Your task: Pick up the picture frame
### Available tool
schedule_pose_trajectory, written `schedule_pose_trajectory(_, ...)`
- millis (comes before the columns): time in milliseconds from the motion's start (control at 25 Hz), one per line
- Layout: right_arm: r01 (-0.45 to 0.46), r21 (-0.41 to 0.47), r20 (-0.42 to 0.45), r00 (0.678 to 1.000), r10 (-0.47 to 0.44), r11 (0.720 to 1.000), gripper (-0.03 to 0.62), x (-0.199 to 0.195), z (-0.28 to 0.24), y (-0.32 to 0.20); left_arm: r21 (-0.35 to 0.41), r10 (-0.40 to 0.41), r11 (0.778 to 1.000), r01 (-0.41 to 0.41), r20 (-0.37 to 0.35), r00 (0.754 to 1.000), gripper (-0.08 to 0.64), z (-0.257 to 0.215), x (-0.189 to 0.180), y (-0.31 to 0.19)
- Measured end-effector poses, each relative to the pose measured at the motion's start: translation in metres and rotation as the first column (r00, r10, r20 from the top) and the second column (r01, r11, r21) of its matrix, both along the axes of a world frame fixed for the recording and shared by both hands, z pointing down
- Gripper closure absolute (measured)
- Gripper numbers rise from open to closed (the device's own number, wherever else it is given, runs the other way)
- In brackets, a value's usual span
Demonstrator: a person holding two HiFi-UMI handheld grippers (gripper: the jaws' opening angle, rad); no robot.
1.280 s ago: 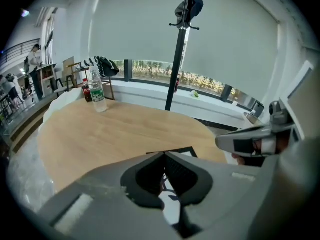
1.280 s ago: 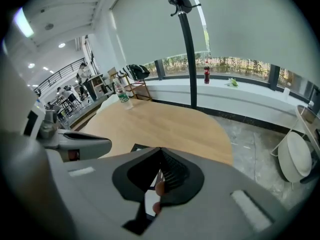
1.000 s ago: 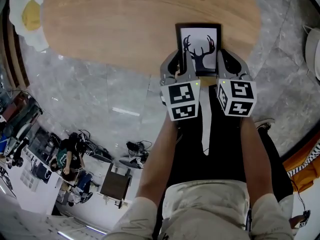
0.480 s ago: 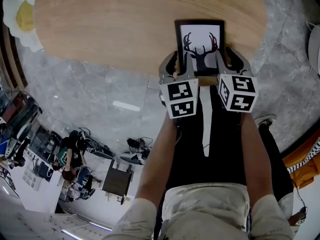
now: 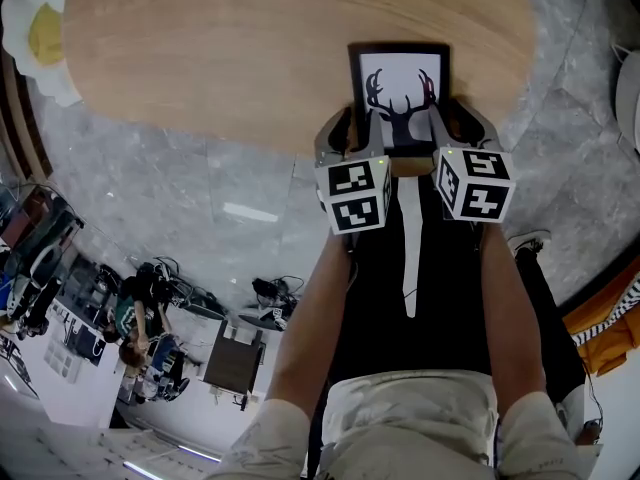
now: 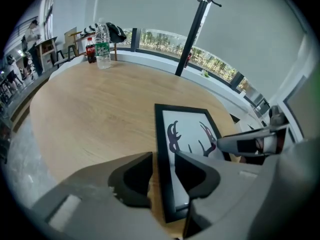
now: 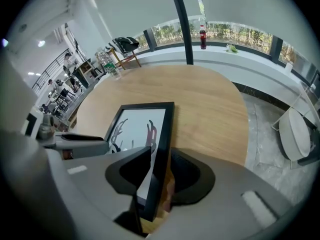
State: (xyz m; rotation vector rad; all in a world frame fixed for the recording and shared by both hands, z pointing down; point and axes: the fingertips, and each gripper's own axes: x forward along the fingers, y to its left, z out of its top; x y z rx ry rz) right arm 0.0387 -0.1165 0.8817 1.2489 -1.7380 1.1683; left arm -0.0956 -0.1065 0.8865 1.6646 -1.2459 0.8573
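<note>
Head view, picture frame (image 5: pixel 399 73) lengthwise away (antlers far), hand-held grippers (image 5: pixel 354 133) (image 5: pixel 456 126) just opened, astride its sides

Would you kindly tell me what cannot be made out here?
Near edge of the frame: head view, hidden under the left claw and right claw, whose jaws have just been opening astride its sides.
Its near corner: right gripper view, behind a jaw.
Labels on the bottles: left gripper view, too small.

Oval wooden table (image 5: pixel 220 58); picture frame (image 5: pixel 400 93) flat at near edge.
</note>
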Motion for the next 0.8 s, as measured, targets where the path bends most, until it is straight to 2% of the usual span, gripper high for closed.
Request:
schedule_pose_trajectory(560,0.011,-0.030,0.017,1.000,-0.011,0.999,0.489,0.001,0.003,0.002,-0.035,-0.008,0.999,0.006,-0.032,0.999,0.443,0.001,0.005,0.000)
schedule_pose_trajectory(800,0.000,-0.023,0.006,1.000,0.000,1.000,0.502,0.001,-0.004,0.001,-0.010,0.001,1.000,-0.001,-0.035,0.999,0.470,-0.009,0.001,-0.004)
